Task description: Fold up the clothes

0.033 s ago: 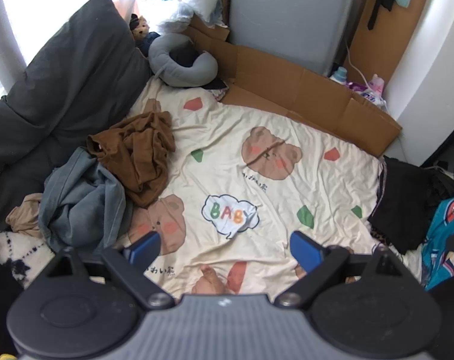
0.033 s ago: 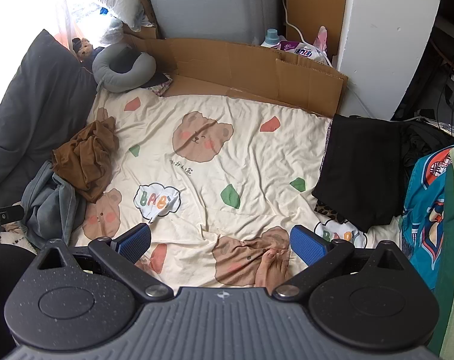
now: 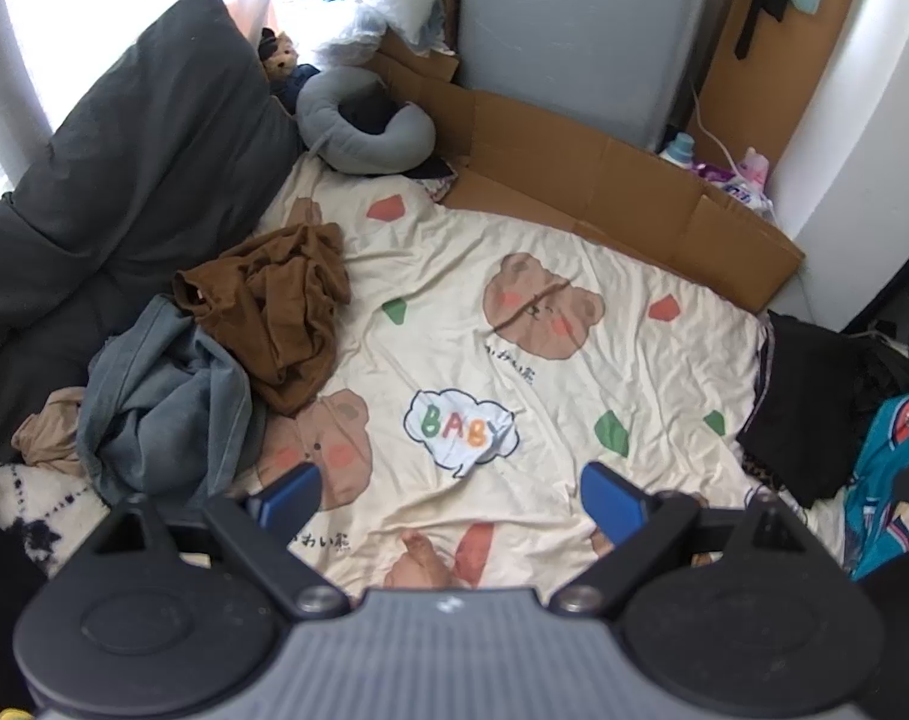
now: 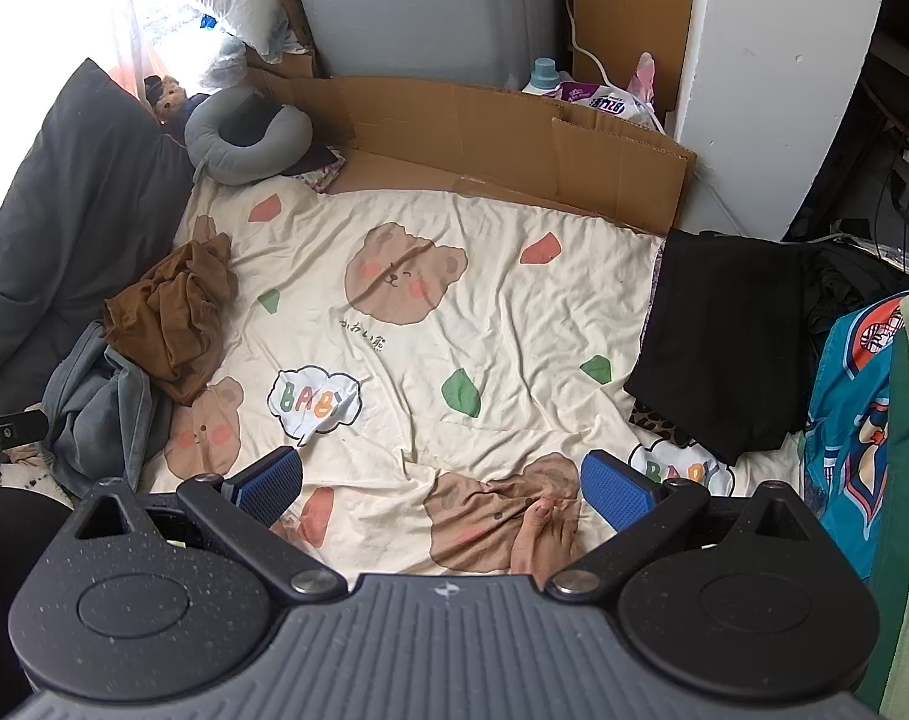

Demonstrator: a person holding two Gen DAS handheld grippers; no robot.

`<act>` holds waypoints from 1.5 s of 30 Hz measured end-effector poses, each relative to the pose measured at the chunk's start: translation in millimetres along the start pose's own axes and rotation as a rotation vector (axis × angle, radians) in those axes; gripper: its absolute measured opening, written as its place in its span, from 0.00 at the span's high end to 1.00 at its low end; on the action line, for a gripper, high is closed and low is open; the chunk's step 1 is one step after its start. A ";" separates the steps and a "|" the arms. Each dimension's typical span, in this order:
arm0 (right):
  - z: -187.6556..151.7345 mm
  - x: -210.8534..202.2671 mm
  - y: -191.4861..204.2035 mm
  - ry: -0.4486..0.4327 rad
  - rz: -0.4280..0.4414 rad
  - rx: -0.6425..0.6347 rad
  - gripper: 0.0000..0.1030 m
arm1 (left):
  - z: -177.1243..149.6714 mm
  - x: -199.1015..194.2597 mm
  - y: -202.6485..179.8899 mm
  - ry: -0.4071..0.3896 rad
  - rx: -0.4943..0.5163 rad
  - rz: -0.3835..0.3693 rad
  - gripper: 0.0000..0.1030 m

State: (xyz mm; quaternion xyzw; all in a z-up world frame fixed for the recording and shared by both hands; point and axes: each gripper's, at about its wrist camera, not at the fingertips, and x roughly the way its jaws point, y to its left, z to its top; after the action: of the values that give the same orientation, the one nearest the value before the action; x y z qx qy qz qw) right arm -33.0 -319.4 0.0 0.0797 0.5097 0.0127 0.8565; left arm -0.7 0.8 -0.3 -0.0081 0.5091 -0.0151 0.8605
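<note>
A crumpled brown garment [image 3: 274, 312] [image 4: 172, 312] lies at the left edge of the cream bear-print sheet [image 3: 514, 300] [image 4: 502, 252]. A grey-blue garment [image 3: 166, 408] [image 4: 94, 408] is heaped just in front of it, beside a beige one [image 3: 46, 438]. A flat black garment [image 3: 808, 396] [image 4: 724, 330] rests on the sheet's right edge, and a teal printed garment [image 3: 892, 468] [image 4: 856, 408] hangs beyond it. My left gripper [image 3: 451, 501] and right gripper [image 4: 442, 486] both hover open above the near middle of the sheet, holding nothing.
A dark grey duvet [image 3: 124, 180] [image 4: 64, 210] banks up on the left. At the head are a grey neck pillow [image 3: 364, 132] [image 4: 244, 132], flattened cardboard [image 3: 604, 180] [image 4: 484, 132] and a grey cabinet [image 3: 574, 30]. A person's toes [image 3: 421, 564] [image 4: 544, 534] rest on the near sheet.
</note>
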 end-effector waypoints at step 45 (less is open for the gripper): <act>0.7 -2.3 -0.5 -0.012 -0.006 -0.001 0.01 | -4.3 -0.5 -2.6 -0.013 0.000 -0.004 0.08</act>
State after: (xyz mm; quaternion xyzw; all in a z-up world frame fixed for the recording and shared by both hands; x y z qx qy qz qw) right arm -33.5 -320.2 2.2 0.0777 0.5047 0.0099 0.8597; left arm -4.8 -1.8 -1.9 -0.0092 0.5033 -0.0166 0.8639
